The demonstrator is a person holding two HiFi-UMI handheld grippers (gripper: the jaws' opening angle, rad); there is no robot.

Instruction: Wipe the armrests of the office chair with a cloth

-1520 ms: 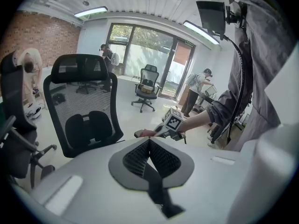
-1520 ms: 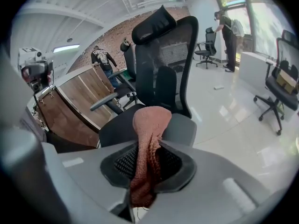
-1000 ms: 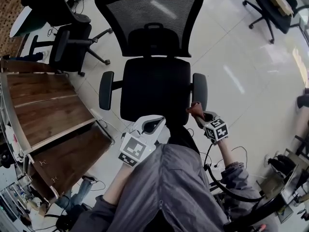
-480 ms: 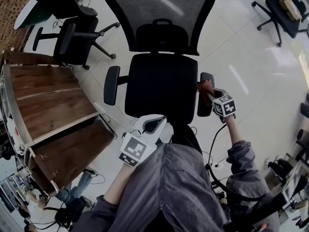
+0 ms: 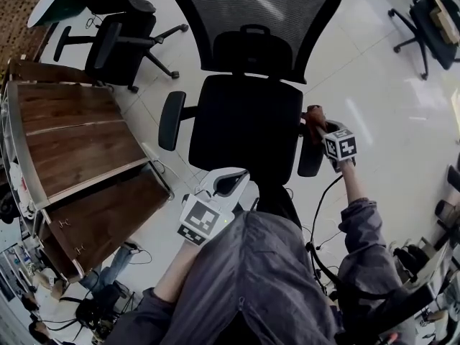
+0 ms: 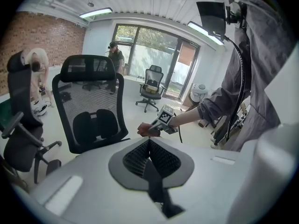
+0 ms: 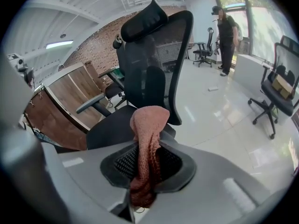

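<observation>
Along the armrest [image 5: 311,161], the cloth [image 5: 313,114] has reached the far end

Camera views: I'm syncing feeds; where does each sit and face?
Head view: on the person's head, facing steeply down at the office chair; shows sleeves, left gripper, right gripper.
Left gripper view: on that gripper, past its shut, empty jaws toward the chair's backrest.
Right gripper view: on that gripper, along jaws shut on the cloth, toward the chair.
Shared: head and left gripper views both show the right gripper holding the cloth.
</observation>
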